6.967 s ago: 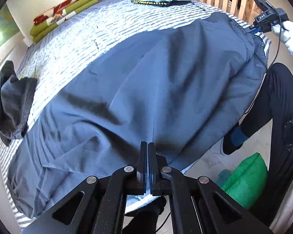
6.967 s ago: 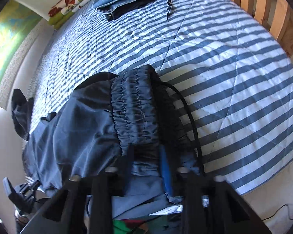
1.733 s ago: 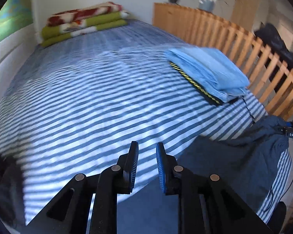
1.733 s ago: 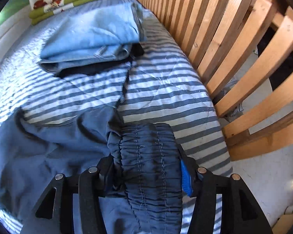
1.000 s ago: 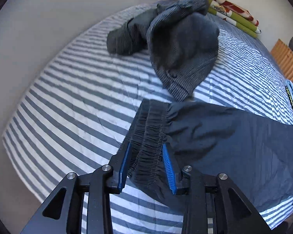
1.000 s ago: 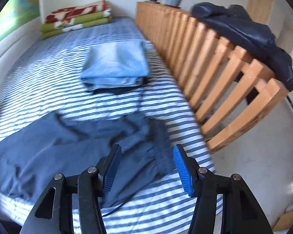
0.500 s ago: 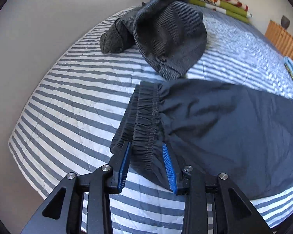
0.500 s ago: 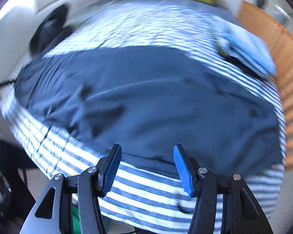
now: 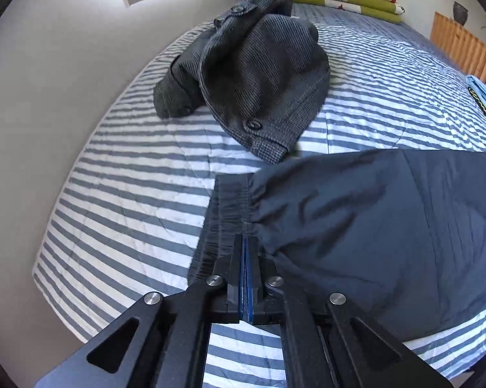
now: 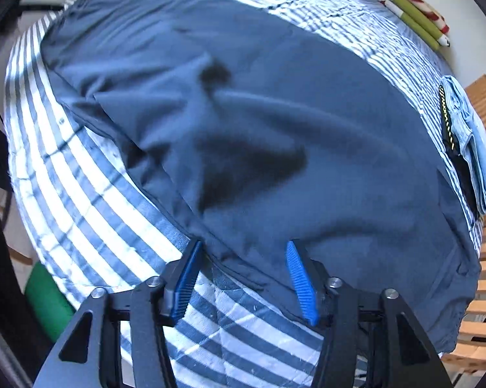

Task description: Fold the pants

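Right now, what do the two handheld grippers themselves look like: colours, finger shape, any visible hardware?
Both are matte black linkage frames with triangular cut-outs and round silver pivot bolts. The left gripper has flat black fingers lined with thin blue pads. The right gripper shows its pads more fully: bright blue, ribbed, long and narrow. No cables, markings or sleeves are visible on either.
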`<state>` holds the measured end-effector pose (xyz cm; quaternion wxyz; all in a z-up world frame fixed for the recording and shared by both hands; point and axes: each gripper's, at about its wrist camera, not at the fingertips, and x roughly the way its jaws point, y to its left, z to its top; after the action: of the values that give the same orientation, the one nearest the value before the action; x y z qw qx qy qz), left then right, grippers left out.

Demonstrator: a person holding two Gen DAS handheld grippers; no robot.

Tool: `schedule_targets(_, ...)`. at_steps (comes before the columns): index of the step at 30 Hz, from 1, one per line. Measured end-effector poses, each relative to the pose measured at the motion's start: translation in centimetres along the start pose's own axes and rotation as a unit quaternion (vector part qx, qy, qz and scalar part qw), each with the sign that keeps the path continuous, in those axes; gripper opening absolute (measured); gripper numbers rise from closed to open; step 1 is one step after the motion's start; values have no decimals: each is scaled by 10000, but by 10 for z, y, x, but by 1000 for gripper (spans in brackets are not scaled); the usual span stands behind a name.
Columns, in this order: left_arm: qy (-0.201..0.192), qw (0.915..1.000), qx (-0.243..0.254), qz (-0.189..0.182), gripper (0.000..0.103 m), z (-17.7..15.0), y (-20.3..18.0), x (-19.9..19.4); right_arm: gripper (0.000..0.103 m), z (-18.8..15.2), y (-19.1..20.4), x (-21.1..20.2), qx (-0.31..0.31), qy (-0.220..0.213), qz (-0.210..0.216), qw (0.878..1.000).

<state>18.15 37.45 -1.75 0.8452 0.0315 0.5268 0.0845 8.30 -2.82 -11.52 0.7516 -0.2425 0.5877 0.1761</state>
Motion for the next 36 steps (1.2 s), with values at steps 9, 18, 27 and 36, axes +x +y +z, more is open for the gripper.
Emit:
schedule_targets(9,73,9960,-616,-641,3,1,36,-9,17,-5,-6,-22,148,-96,284,9994)
schedule_targets(18,544,9959,-525,-504,30,-19,20,29,19,5,-4,-12,241,-66,219,9994)
schedule_targets(27,118,9998,-48,-156,1,-6,5,7,4,4,-9,-15,349,-106,303,9989)
schedule_targets(36,419,9989,127,-162,4,-3,14,26,3,-1,-5,-22,211,-68,438,9988)
